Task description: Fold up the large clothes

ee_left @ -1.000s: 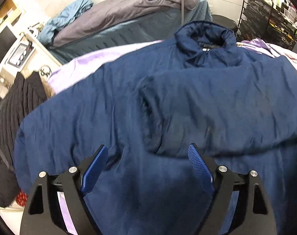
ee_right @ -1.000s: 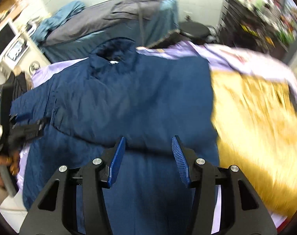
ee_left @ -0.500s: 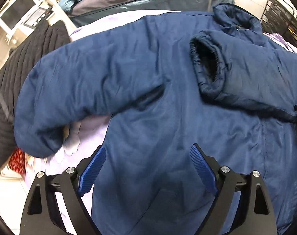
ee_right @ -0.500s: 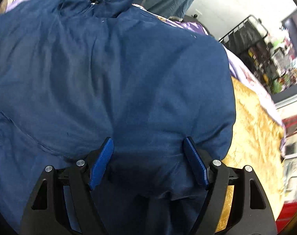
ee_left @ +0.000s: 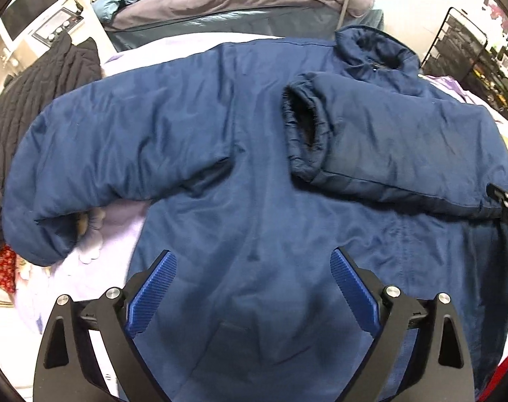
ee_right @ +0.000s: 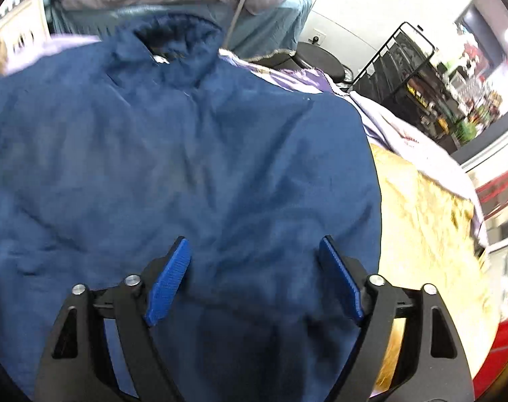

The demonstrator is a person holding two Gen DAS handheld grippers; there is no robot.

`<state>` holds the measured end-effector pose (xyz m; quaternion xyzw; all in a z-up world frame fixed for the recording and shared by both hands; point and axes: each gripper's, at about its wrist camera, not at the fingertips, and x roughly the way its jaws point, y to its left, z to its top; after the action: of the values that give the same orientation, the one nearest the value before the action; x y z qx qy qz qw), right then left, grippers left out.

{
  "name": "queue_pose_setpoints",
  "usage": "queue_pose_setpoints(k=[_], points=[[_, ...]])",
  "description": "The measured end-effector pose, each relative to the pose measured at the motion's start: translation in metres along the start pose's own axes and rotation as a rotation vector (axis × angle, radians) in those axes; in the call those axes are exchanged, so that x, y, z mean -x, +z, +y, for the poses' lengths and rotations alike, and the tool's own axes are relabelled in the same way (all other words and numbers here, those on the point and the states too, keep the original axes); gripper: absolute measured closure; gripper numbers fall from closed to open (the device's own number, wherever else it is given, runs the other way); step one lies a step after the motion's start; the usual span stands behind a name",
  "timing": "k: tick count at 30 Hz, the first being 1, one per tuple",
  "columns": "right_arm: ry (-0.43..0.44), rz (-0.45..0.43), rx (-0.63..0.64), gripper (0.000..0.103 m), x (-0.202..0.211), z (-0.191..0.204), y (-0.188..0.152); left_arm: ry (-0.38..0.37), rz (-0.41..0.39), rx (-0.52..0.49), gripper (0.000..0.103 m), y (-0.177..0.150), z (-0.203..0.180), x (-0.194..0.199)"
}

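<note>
Navy puffer jacket [ee_left: 254, 174] is spread flat on the lilac bedsheet [ee_left: 113, 224], hem toward me and collar [ee_left: 374, 50] pointing away, so its long axis runs straight out from my tongs. No brand or writing I can read anywhere on it.

Closest to me, my left gripper [ee_left: 252, 284] hangs over the lower middle of the jacket, blue pads [ee_left: 153, 294] spread wide and opening further, fabric below them but nothing pinched. My right gripper [ee_right: 254, 274] sits over the jacket's right side near its edge, jaws also opening, pads not pressing on the cloth as far as I can see.

Going further out in the left wrist view: the left sleeve [ee_left: 103, 160] sticks out sideways with its end curling down toward me over the sheet. The right sleeve [ee_left: 388, 140] is folded across the chest, cuff [ee_left: 304, 130] opening roughly at the middle.

Right of the jacket there's a gold blanket [ee_right: 421, 227], touching its edge. A black quilted garment [ee_left: 36, 100] lies off to the left. Past the collar, a grey and teal pile of bedding [ee_left: 237, 3], plus a black wire rack [ee_left: 461, 53] at far right.
</note>
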<state>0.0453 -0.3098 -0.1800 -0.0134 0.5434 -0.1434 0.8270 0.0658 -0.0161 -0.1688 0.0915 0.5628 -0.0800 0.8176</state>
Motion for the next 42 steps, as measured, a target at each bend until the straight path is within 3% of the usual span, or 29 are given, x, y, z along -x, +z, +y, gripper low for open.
queue_pose_setpoints(k=[5,9,15,23,27,33,36,39,42], points=[[0.091,0.005,-0.011,0.015,0.029,0.029,-0.032,-0.027,0.036,0.024,0.011,-0.007,-0.004,-0.006],[0.155,0.101,-0.001,0.015,0.025,0.055,-0.068,-0.004,0.1,0.025,0.011,-0.014,-0.005,-0.011],[0.188,0.187,-0.025,0.015,0.01,0.064,-0.085,-0.075,0.179,0.09,0.012,-0.022,0.01,-0.019],[0.199,0.257,-0.095,0.015,-0.003,0.054,-0.102,-0.084,0.101,0.226,0.014,-0.027,0.06,-0.005],[0.195,0.296,-0.096,0.015,-0.012,0.056,-0.111,-0.013,0.053,0.326,0.014,-0.026,0.103,0.002],[0.178,0.289,-0.071,0.015,-0.013,0.058,-0.108,0.161,-0.029,0.521,0.014,-0.029,0.196,0.012],[0.179,0.289,-0.07,0.015,-0.014,0.058,-0.105,0.286,-0.041,0.592,0.017,-0.037,0.249,0.015],[0.173,0.293,-0.062,0.015,-0.015,0.064,-0.101,0.32,-0.029,0.626,0.024,-0.04,0.281,0.009],[0.162,0.295,-0.048,0.015,-0.015,0.066,-0.1,0.296,0.013,0.65,0.034,-0.043,0.309,-0.005]])
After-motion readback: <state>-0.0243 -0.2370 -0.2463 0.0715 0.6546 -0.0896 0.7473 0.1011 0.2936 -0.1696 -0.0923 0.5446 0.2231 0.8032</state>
